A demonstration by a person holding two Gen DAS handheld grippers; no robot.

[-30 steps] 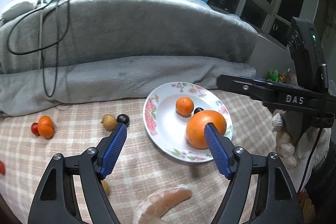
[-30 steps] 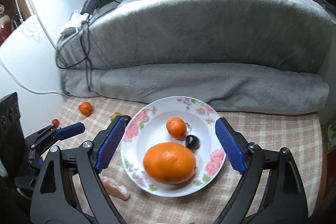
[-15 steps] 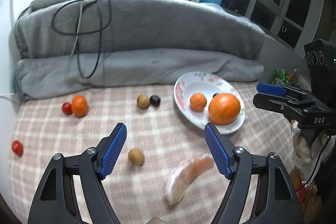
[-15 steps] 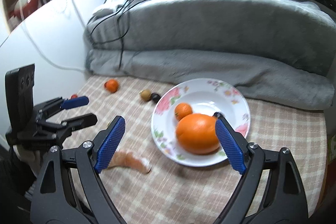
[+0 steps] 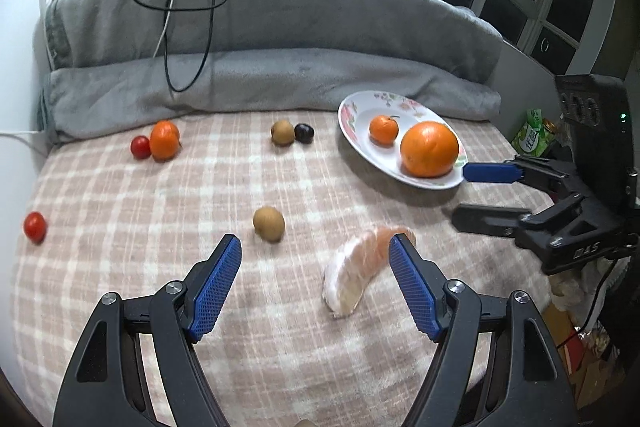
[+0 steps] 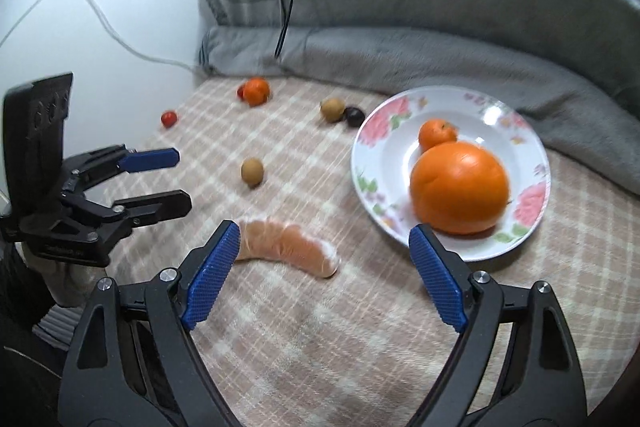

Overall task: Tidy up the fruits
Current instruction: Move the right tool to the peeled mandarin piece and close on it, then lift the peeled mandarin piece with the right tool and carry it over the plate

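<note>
From the left wrist view, our left gripper (image 5: 314,277) hangs over the checked cloth (image 5: 160,267) with its jaws apart and nothing between them. The pomelo wedge (image 5: 356,273) lies on the cloth, partly behind the right-hand blue pad. The plate (image 5: 352,115) sits up by the grey blanket (image 5: 260,79) and holds two things we can make out: a big orange (image 5: 429,149) and a small tangerine (image 5: 383,129) just behind it. Everything else is loose on the cloth: a kiwi (image 5: 269,223) close to us, another kiwi (image 5: 282,132) touching a dark plum (image 5: 304,133), a second tangerine (image 5: 164,140) beside a cherry tomato (image 5: 140,147), and one more tomato (image 5: 35,226) off on its own at the left. The right gripper (image 5: 480,195) pokes in by the plate's rim.

From the right wrist view, our right gripper (image 6: 324,277) has its jaws closing, still wide and empty, with the wedge (image 6: 288,247) on the cloth just past the left pad. Same plate (image 6: 532,147) here, orange (image 6: 460,187) touching tangerine (image 6: 437,133). It's a bit blurry, though.
</note>
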